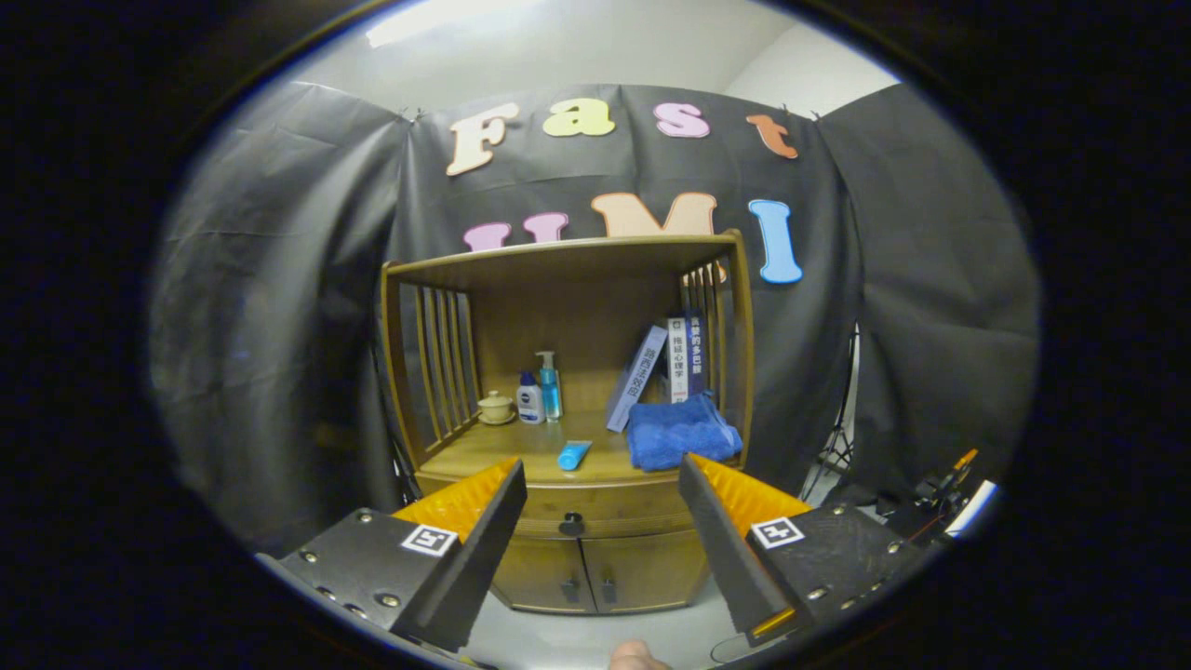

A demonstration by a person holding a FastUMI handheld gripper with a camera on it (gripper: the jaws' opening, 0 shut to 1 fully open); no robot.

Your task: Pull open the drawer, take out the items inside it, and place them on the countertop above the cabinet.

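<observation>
tongs (pixel 602 484) | fingers spread wide apart | gripping nothing | level, pointing forward

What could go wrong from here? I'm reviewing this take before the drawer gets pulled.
1. The small dark drawer knob is a narrow target for the wide-open gripper, so the fingers may slip off.
2. The wooden countertop already holds a blue tube and a folded blue towel near its front edge; newly placed items might knock them.
</observation>
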